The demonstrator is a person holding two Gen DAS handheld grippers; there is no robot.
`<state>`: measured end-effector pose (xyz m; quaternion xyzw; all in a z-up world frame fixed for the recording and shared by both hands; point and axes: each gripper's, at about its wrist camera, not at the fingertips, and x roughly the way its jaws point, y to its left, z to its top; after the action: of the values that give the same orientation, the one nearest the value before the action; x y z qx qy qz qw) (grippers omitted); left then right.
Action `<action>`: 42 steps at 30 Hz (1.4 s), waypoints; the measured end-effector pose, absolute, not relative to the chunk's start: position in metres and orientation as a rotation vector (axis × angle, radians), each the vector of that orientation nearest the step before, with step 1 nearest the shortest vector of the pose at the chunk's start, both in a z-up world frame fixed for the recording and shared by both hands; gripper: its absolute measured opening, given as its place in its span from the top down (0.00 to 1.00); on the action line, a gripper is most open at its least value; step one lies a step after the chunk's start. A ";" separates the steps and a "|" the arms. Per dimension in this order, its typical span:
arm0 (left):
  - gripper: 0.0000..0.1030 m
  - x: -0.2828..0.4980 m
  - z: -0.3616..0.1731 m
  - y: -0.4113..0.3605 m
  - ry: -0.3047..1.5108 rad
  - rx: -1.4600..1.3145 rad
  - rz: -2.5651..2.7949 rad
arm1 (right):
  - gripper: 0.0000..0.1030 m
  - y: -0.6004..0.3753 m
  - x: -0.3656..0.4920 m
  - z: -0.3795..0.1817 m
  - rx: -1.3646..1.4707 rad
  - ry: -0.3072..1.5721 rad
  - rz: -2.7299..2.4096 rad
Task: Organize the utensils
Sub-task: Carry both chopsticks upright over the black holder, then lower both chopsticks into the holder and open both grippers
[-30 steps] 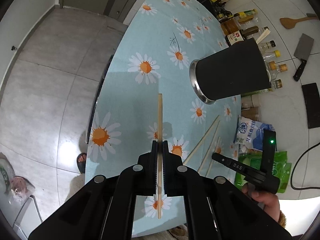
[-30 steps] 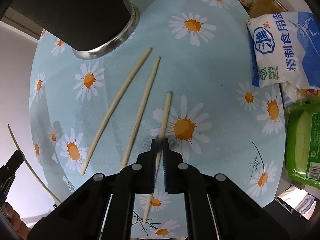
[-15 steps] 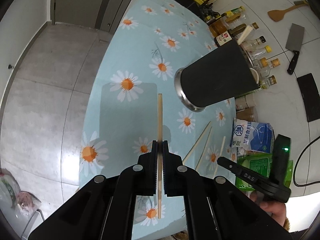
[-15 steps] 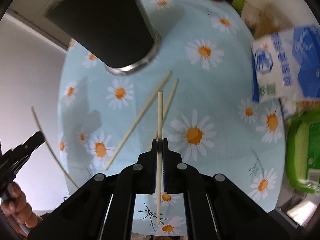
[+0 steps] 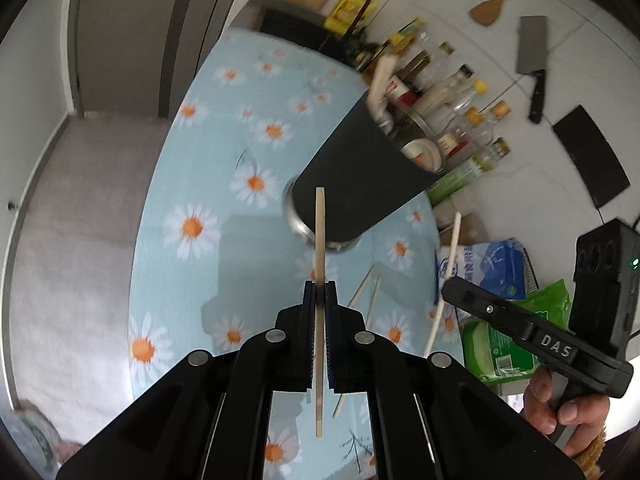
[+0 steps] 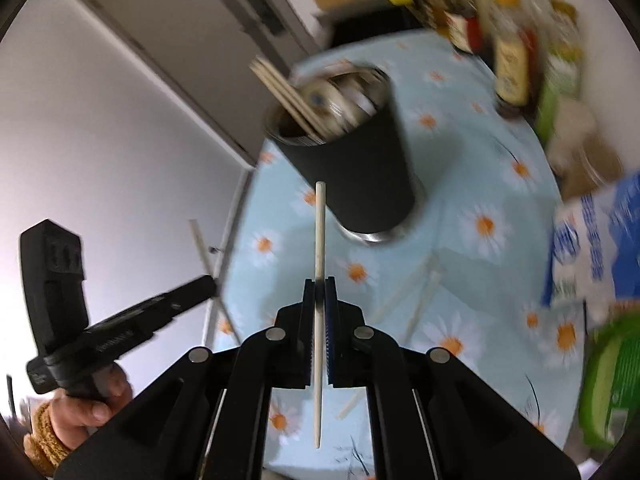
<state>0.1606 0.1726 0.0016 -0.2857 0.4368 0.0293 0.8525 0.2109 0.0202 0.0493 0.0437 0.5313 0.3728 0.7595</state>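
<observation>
Chopsticks are off the table now — the left gripper (image 5: 320,292) clamps one (image 5: 319,240), the right gripper (image 6: 319,288) another (image 6: 319,232), both raised toward the cup (image 6: 352,168); two (image 5: 366,292) remain near the table's middle — next, likely, dropping them in.

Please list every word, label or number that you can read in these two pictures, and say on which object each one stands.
"DAS": white letters on the black body of the right gripper, seen from the left wrist.
Blue and white bag: printed characters and a round logo, too blurred to read.
Bottles behind the black utensil holder: labels too small.
Green packet: print unreadable.
Right wrist view: all blurred.
</observation>
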 end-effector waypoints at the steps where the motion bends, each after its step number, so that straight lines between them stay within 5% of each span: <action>1: 0.97 0.161 0.008 0.169 0.895 -0.589 0.057 | 0.95 0.020 0.211 0.055 0.104 1.139 0.839; 42: 0.97 0.231 0.139 0.141 0.253 -0.188 -0.039 | 0.94 -0.002 0.298 0.157 0.294 0.415 0.917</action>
<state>0.2311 0.1409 0.1391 -0.0935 0.1258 -0.0196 0.9874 0.2984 -0.0017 0.1565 0.1404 0.1983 0.4379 0.8656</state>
